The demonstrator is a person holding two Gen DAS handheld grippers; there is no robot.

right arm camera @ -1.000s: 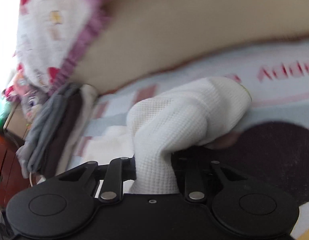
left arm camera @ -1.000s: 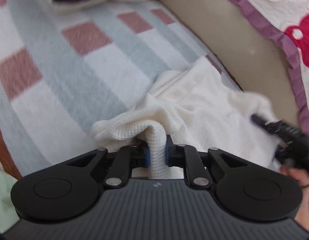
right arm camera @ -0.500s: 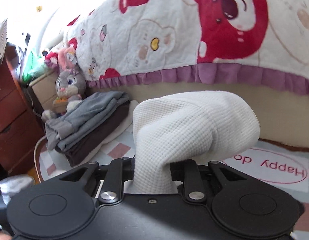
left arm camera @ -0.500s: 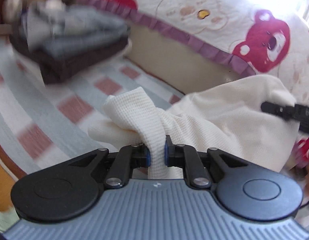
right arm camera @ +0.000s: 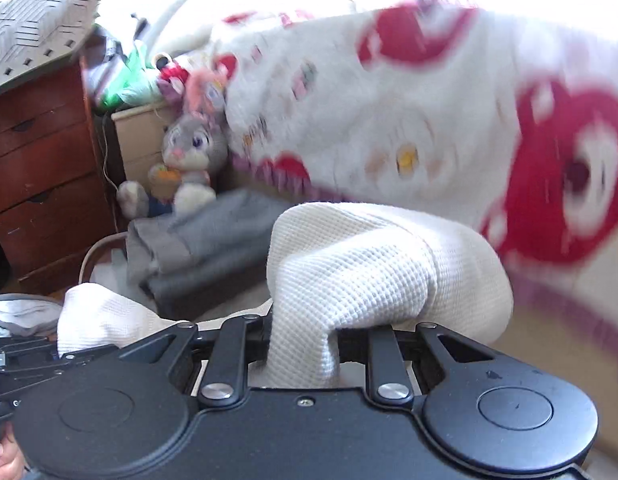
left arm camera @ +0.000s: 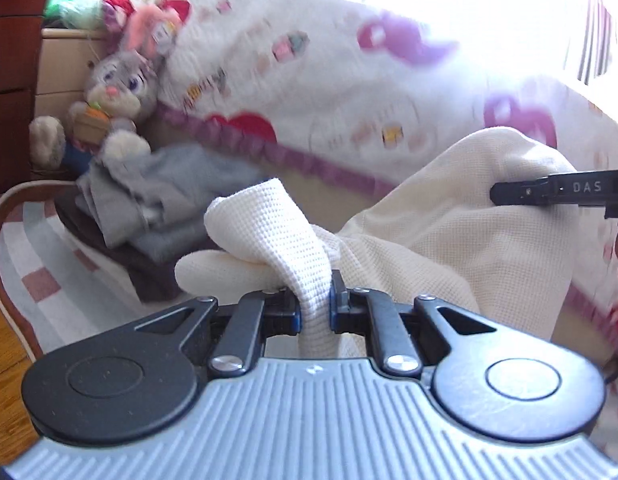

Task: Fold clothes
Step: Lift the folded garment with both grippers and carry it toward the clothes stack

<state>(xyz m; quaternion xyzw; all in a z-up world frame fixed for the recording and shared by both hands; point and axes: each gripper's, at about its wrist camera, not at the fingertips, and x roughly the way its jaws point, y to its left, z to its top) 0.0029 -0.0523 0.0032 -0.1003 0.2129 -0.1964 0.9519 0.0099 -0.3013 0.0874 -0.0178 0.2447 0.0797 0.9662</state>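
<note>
Above the checked blanket [left arm camera: 37, 276], each hand-held gripper [left arm camera: 314, 312] [right arm camera: 303, 340] pinches the white waffle-knit garment [left arm camera: 449, 240].

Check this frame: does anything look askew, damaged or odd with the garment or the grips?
Nothing stands out. The left gripper and right gripper each clamp a bunched fold of the cream waffle-knit garment, held up between them. The pile of folded grey and dark clothes behind looks loosely stacked, nothing more.

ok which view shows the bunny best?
Right wrist: the bunny is fairly sharp, seated upright behind the grey clothes pile, face to feet visible. Left wrist shows it too, but nearer the frame's edge and blurrier.
</note>
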